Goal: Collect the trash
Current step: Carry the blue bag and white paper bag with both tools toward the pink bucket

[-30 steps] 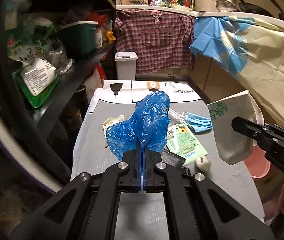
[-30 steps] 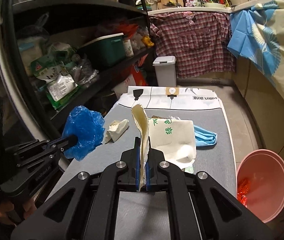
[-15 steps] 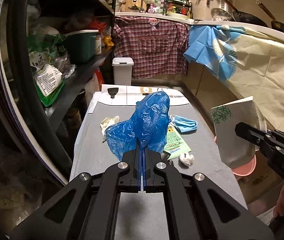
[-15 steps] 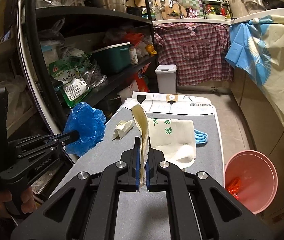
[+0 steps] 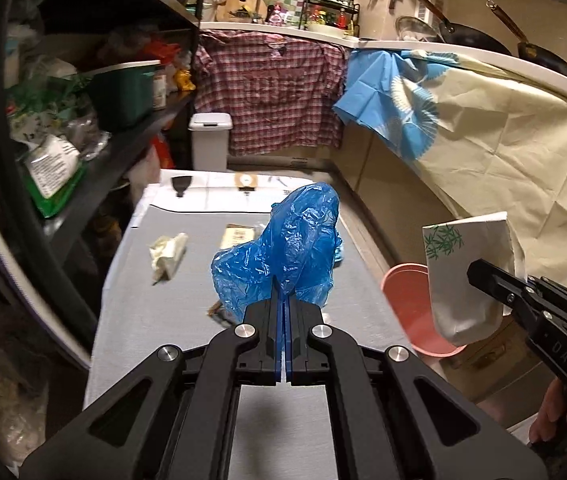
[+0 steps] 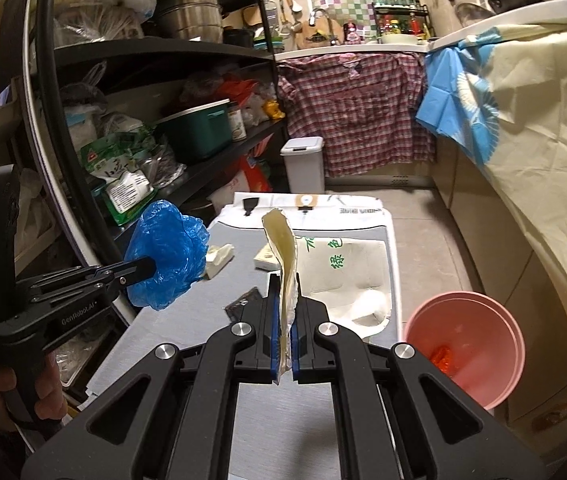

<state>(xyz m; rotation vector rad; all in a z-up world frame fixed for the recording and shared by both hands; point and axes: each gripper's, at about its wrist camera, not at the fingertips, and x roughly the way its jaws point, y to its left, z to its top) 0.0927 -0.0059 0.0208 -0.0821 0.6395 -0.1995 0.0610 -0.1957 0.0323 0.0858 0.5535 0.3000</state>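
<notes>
In the left wrist view the left gripper (image 5: 283,312) fills the lower centre of the frame, its fingers (image 5: 271,320) pressed together on a crumpled blue plastic bag (image 5: 283,256) that billows up above them, lifted off the table (image 5: 131,304). The same bag shows at the left of the right wrist view, hanging off the tip of that gripper.

At lower centre of the right wrist view the right gripper (image 6: 283,320) has its fingers (image 6: 273,320) closed to a narrow slit on the edge of a white pouch (image 6: 283,256) with green print, which stands up from them and hangs down behind. In the left wrist view the pouch dangles at the right of the frame, above a pink bucket (image 5: 407,300).

The grey table runs up the middle of both views, with a white printed sheet (image 6: 347,204) at its far end. On it lie one crumpled cream wrapper (image 5: 167,254) at the left, one small tan packet (image 5: 235,236) at centre, and one dark scrap (image 6: 243,304) just ahead of the fingers.

The one pink bucket stands on the floor beside the table's right edge, with something orange inside it. Dark shelves (image 6: 155,56) crowded with bags and pots fill the left; a white lidded bin (image 6: 303,164) and a hanging plaid shirt (image 6: 355,112) sit beyond; a cream and blue cloth (image 6: 523,92) drapes the right.
</notes>
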